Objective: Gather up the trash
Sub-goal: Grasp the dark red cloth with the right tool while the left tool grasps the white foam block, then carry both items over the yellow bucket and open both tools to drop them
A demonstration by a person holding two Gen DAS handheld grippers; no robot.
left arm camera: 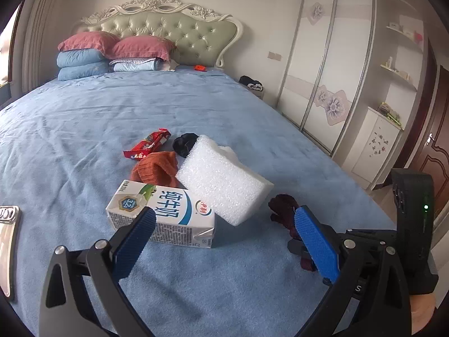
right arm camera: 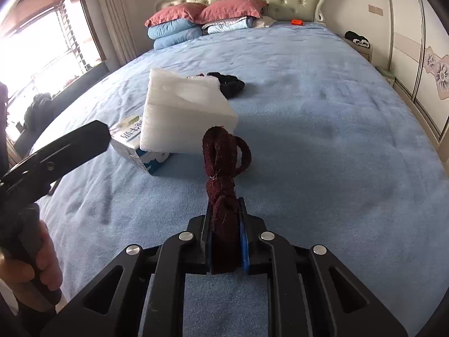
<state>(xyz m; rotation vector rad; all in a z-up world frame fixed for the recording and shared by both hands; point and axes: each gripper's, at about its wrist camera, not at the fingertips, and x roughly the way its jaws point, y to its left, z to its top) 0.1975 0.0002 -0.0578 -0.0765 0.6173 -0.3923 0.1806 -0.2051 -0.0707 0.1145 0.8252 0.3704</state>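
Right gripper [right arm camera: 226, 238]: clamped on the dark red knotted cloth [right arm camera: 224, 168], near the bed [right arm camera: 336, 140] foot edge.
Cloth axis: runs straight ahead from the jaws.
Left gripper [left arm camera: 224, 241]: jaws apart, empty.
Nearest trash: milk carton [left arm camera: 165, 213], directly ahead, long side crosswise.

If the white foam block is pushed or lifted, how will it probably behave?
The white foam block looks light for its bulk. It leans tilted on the milk carton, so a nudge would probably tip or slide it. Its bubbly surface suggests pads would dent it.
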